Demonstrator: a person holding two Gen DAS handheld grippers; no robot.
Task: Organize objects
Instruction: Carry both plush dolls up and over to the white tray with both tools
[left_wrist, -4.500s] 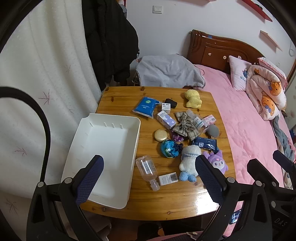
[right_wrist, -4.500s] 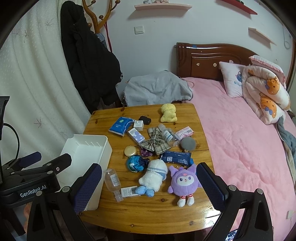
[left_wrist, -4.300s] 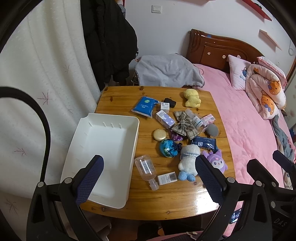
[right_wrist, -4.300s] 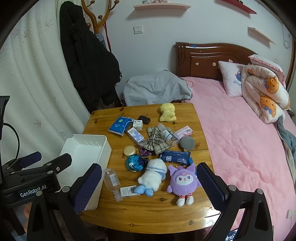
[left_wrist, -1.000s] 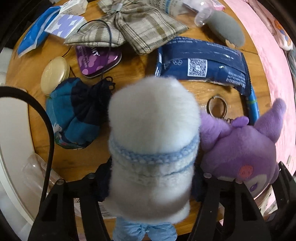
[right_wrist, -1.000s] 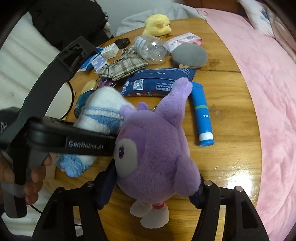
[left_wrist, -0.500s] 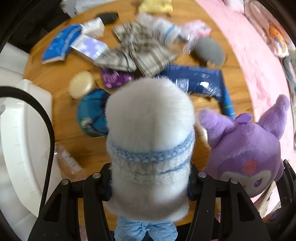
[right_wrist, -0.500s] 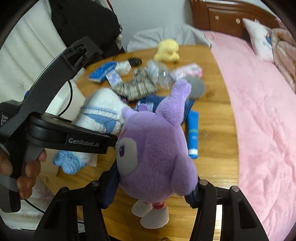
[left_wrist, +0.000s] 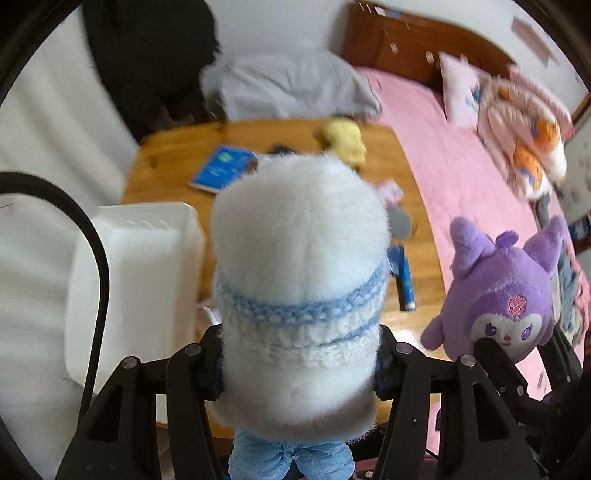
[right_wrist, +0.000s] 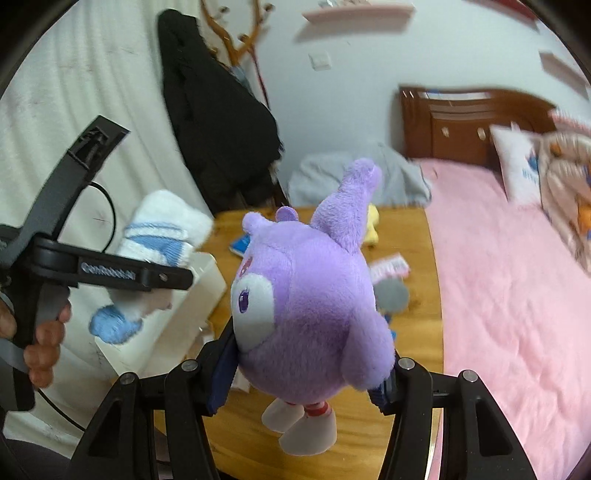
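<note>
My left gripper is shut on a white plush toy with blue knitted stripes and blue feet, held high above the wooden table. It fills the middle of the left wrist view. My right gripper is shut on a purple plush toy with long ears, also lifted off the table. The purple plush shows at the right of the left wrist view. The white plush and the left gripper show at the left of the right wrist view, over the white bin.
A white bin sits at the table's left side. On the table lie a yellow plush, a blue packet, a blue tube and a grey round pad. A pink bed runs along the right. A hand holds the left gripper.
Both grippers went from open above the table to shut on the two plush toys. Over the last second both toys have been lifted well clear of the table, the view tilting up.
</note>
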